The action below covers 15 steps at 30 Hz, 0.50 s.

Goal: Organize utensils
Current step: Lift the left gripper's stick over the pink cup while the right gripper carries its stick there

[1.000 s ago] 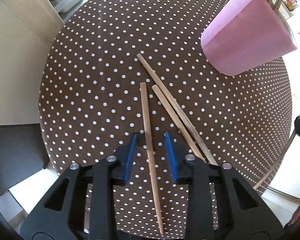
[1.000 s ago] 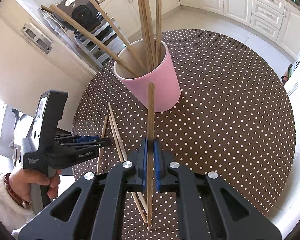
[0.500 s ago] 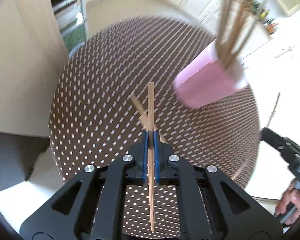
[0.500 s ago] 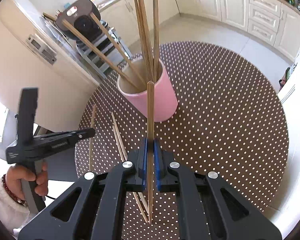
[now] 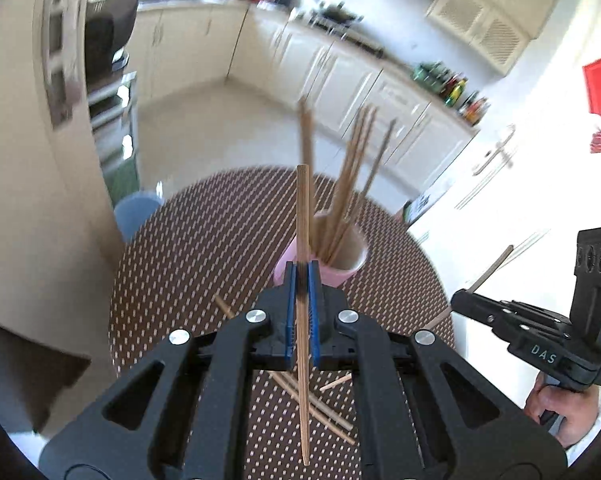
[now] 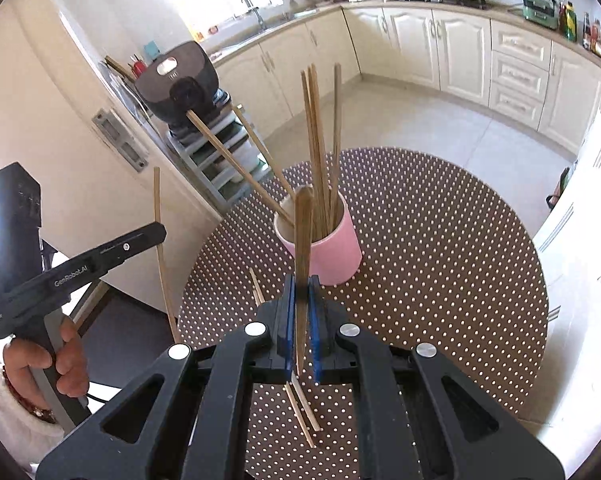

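A pink cup (image 6: 332, 252) holding several wooden chopsticks stands on the round dotted table (image 6: 440, 248); it also shows in the left wrist view (image 5: 342, 270). My left gripper (image 5: 301, 280) is shut on a chopstick (image 5: 302, 216), held above the table near the cup. My right gripper (image 6: 301, 292) is shut on another chopstick (image 6: 302, 232), its tip just in front of the cup's rim. Loose chopsticks (image 6: 300, 408) lie on the table below both grippers, also seen in the left wrist view (image 5: 324, 412). Each view shows the other gripper, the left one (image 6: 156, 236) and the right one (image 5: 460, 300), holding its stick.
A blue bin (image 5: 136, 212) stands beyond the table's far left edge. A grey rack with a black appliance (image 6: 180, 80) stands behind the cup. White kitchen cabinets (image 6: 460, 52) line the far walls.
My left gripper closed on a chopstick lying on the table, lifted it and swung up toward the cup. My right gripper rose with its chopstick and now holds it nearer the cup's rim.
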{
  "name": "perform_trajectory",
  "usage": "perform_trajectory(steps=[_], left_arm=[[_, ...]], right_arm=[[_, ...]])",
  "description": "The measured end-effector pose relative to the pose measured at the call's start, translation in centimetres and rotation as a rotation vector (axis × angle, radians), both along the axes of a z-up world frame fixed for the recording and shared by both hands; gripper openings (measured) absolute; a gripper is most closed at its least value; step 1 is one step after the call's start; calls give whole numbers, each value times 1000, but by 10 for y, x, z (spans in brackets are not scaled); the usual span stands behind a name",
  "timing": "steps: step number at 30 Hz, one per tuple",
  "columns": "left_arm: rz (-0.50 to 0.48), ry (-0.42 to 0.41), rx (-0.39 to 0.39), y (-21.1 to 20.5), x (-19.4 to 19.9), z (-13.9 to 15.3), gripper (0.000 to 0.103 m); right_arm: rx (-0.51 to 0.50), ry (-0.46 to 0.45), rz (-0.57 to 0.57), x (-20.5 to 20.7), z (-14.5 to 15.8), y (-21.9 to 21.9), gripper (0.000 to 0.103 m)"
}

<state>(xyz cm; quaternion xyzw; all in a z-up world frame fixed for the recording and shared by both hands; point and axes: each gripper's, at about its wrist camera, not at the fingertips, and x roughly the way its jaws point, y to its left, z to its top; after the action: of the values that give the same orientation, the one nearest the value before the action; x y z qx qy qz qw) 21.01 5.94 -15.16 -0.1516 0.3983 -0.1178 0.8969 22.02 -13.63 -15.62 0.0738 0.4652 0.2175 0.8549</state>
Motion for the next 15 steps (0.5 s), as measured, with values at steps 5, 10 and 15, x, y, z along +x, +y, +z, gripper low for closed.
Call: perform_trajectory(steps=[5,10,15], left_arm=[[-19,-151,0,-12,-10,30,6],[-21,-253,14,-25,-10,52,6],[-15,-297,3,-36,6,63,6]], right_arm=[[10,-57,2,-2,24,0,5],[15,-123,8,2,50,-2,5],[10,-172,20,14,69,-4,5]])
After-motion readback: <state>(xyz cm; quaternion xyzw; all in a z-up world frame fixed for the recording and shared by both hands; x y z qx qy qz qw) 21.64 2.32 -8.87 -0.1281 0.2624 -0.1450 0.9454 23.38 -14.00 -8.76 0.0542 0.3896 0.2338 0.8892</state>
